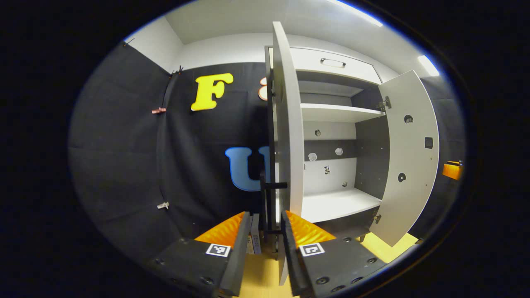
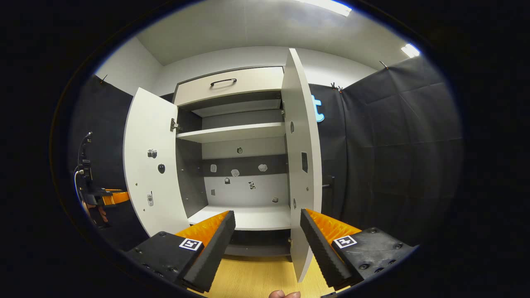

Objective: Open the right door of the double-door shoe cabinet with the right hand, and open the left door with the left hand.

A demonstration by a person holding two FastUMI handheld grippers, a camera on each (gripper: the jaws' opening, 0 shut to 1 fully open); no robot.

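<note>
Both doors of the shoe cabinet [image 2: 236,165] are seen swung open, with the two hand-held grippers held apart from them.

In the left gripper view, the left door [image 1: 287,124] is seen edge-on at the centre of the frame, its dark handle [image 1: 273,185] just above the left hand-held gripper [image 1: 266,223], whose fingers are parted and closed on nothing. The right door [image 1: 410,157] is seen open at the right of that frame. In the right gripper view, the right hand-held gripper [image 2: 267,223] is held wide open at the bottom, the right door's edge [image 2: 304,165] standing above its right finger. White shelves [image 2: 236,132] and a drawer [image 2: 230,85] are shown inside. The wooden floor [image 2: 256,277] is seen below.
</note>
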